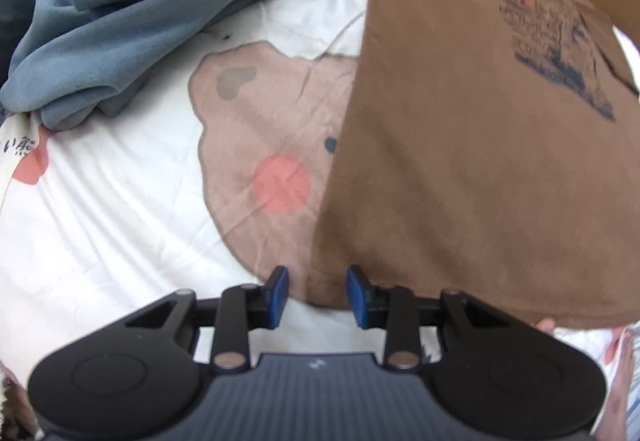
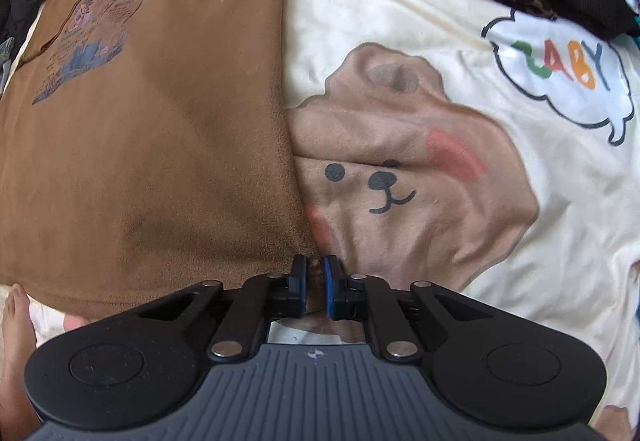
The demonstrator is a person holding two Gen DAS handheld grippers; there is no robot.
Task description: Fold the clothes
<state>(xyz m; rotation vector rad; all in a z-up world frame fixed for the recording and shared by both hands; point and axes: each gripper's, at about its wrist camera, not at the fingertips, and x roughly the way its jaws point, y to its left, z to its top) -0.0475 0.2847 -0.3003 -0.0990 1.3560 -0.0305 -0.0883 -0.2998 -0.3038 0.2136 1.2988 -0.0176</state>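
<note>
- Brown T-shirt is laid flat on the bear-print bedsheet, print side up.
- Right gripper: pads pressed onto the shirt's near hem corner.
- Left gripper: jaws spread at the opposite hem corner, nothing held.
- Blue-grey garment is heaped apart.

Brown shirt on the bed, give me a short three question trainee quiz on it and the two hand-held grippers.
1. True or false: the left hand-held gripper is shut on the brown shirt.
2. Which hand-held gripper pinches the shirt's bottom corner? A) left B) right C) neither
3. Fill in: the bundle left of the shirt in the left wrist view is ____ cloth.

Key: 1 false, its jaws stand open at the hem corner. 2 B. 3 blue-grey.
</note>
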